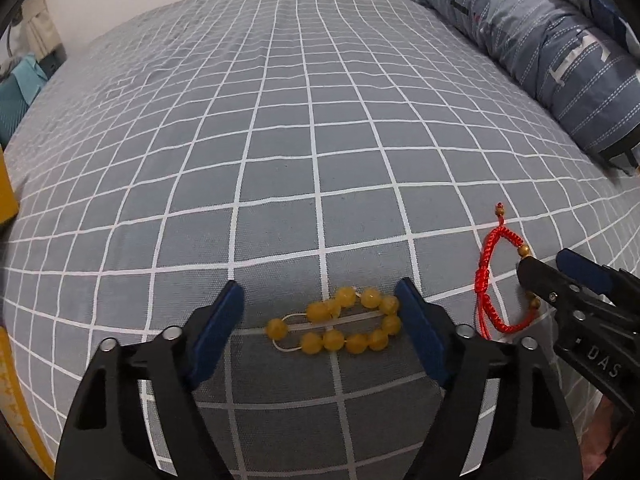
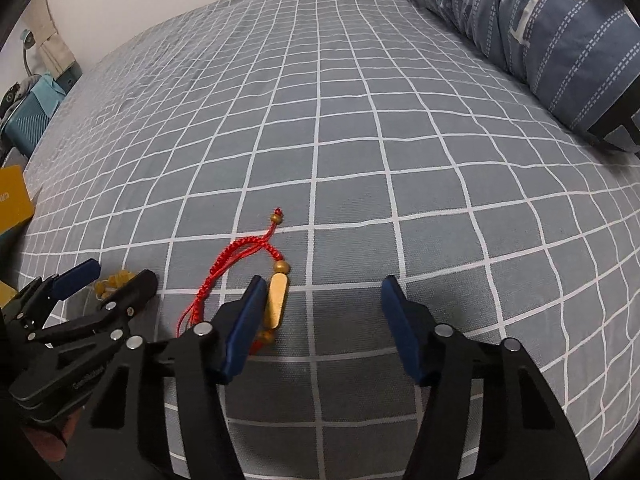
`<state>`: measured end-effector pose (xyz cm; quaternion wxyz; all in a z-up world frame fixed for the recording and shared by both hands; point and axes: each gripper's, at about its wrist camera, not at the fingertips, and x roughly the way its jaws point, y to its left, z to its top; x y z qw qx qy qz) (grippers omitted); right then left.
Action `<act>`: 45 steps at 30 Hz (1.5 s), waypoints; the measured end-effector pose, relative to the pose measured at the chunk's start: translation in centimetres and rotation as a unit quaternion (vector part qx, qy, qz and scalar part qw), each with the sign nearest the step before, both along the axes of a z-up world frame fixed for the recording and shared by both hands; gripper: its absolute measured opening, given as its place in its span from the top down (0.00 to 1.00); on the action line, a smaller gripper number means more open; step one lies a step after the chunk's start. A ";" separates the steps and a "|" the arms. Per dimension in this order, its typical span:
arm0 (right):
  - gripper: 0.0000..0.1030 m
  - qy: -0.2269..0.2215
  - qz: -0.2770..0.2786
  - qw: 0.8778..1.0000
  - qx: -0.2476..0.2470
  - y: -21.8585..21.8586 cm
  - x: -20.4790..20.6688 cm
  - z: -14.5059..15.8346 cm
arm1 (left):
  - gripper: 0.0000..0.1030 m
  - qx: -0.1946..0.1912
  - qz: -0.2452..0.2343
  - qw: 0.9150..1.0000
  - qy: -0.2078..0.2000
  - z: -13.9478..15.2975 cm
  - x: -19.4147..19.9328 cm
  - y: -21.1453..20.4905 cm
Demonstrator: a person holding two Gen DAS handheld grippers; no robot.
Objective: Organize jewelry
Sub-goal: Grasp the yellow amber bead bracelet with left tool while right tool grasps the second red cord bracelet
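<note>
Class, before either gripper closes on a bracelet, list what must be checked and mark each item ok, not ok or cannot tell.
1. Left gripper open: ok.
2. Yellow bead bracelet between its fingers: ok.
3. Right gripper open: ok.
4. Red cord bracelet centred between the right gripper's fingers: not ok, it lies beside the left finger.
5. Bracelets apart on the bedsheet: ok.
6. Storage container in view: not ok.
</note>
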<state>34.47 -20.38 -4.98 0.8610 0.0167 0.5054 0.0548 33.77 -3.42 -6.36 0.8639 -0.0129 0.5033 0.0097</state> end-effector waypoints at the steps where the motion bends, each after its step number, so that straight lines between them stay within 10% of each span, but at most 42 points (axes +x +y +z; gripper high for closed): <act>1: 0.51 -0.001 0.001 1.000 -0.002 0.1 0.0 0.0 | 0.33 -0.002 0.001 1.000 0.000 0.1 0.0 0.1; 14: 0.92 0.006 0.019 1.000 -0.002 0.6 0.1 -0.2 | 0.86 -0.007 -0.015 1.000 0.012 0.5 -0.1 0.1; 45: 0.92 -0.074 0.007 0.997 0.015 1.8 -3.5 7.2 | 0.87 -0.021 -0.009 0.999 -0.034 6.9 -3.8 2.3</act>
